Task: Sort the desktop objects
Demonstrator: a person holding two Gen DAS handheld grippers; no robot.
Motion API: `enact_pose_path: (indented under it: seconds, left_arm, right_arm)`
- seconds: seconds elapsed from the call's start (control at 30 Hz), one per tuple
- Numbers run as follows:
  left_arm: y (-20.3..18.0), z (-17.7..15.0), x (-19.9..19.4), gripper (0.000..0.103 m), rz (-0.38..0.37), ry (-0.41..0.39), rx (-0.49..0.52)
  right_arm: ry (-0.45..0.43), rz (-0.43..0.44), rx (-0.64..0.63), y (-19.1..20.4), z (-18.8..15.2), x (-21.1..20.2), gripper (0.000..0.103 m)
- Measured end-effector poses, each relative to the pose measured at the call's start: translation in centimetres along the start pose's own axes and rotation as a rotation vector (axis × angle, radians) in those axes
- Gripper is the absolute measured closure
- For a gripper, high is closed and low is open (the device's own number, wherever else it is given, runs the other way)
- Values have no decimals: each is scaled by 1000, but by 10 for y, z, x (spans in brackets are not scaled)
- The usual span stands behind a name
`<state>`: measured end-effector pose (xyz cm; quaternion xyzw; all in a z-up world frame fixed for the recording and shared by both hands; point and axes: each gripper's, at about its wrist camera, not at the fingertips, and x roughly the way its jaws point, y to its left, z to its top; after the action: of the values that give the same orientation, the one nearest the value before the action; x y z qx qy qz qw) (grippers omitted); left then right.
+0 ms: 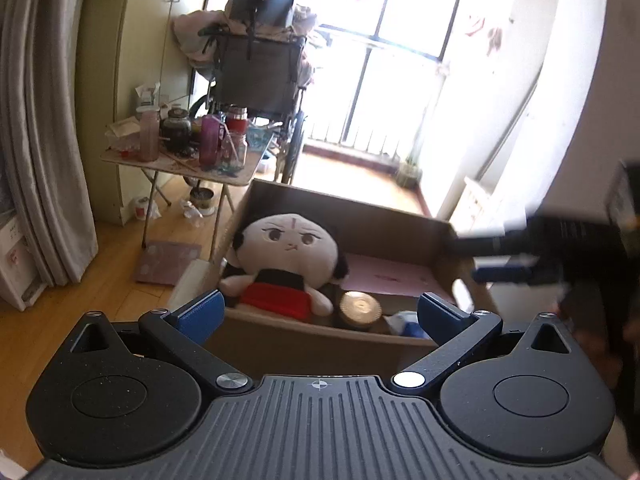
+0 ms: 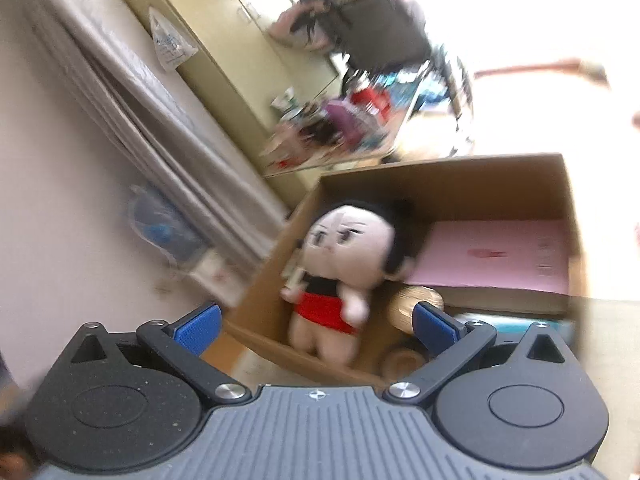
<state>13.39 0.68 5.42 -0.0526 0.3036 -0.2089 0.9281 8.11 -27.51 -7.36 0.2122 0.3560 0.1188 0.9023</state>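
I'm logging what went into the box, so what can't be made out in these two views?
- Doll legs: left wrist view, hidden by cardboard box wall.
- Blue-white item in the corner: left view, covered by left tongs.
- Pink book print: right view, blurred.
- Round gold lid: right view, partly behind right tongs.

We note a matt brown cardboard box (image 1: 400, 228), soft cloth doll (image 1: 286, 256) inside, its face smooth felt-like. Pink book (image 2: 496, 256) beside it: matt paper cover. Round lid (image 1: 359, 306) near the doll looks shiny, metallic gold. Floor (image 1: 120, 280) on the left: glossy wood boards. Left gripper (image 1: 318, 312): matt black plastic, blue textured pads (image 1: 202, 316).
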Motion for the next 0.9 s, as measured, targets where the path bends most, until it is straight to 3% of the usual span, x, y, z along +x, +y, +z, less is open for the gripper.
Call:
enact_pose_path:
  seconds: [0.23,0.43,0.63,0.9]
  left_arm:
    - [-30,-14,-26,0,55,-59,15]
    - [-59,-27,-42,0,168,-81,147]
    - [-65,-34,-60,0,291,-155,169]
    - [-64,-25,-88,0,258,-254,176]
  right_arm:
    - [-72,-149,-82,13,-67,-39,0]
    - [-156,-249,-170,30,-95,-59,0]
    - [-247,-340,-262,50,-105,-70,0]
    - [-394,-456,-279,63,-100,-88,0]
